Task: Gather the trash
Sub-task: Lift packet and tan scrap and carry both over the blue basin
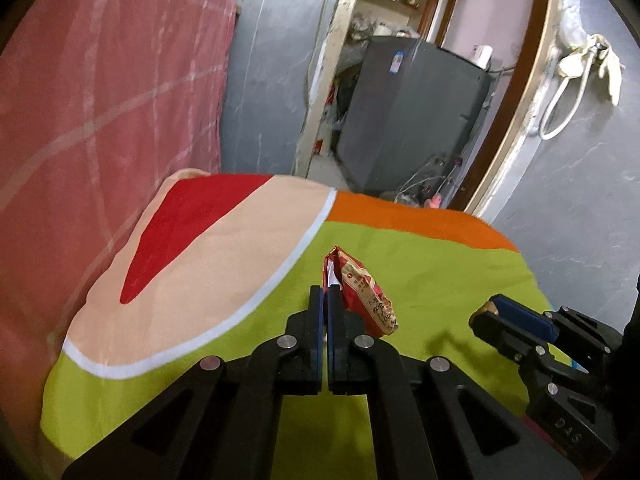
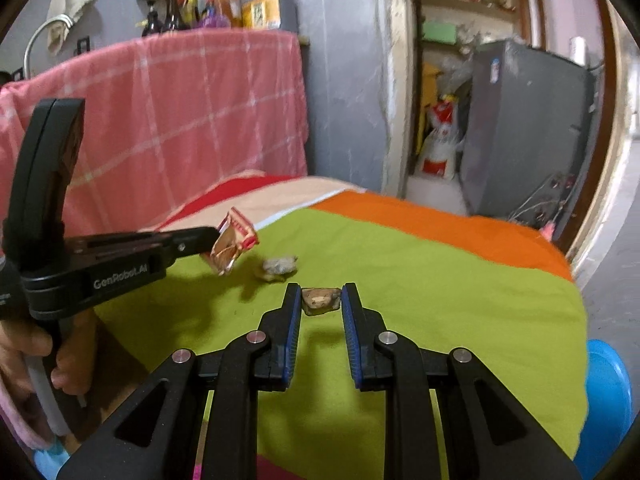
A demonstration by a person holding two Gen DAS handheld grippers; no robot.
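Red snack wrapper (image 1: 362,294) clamped in left gripper (image 1: 325,292), brown paper wad (image 2: 320,300) pinched in right gripper (image 2: 320,298), grey crumpled scrap (image 2: 279,266) left on bedspread (image 2: 420,280).

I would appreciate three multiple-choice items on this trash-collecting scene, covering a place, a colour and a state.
1. Where does the loose crumpled scrap lie?
A. on the green part of the bedcover
B. on the pink checked cloth
C. on the floor

2. What colour are the right gripper pads?
A. yellow
B. blue
C. white

3. What is the left gripper doing?
A. standing wide open
B. lying on the bed
C. pinching a red snack wrapper

Key: 1 A, it sits on green fabric; 2 B, blue strips line both fingers; 3 C, the wrapper hangs from its closed tips.
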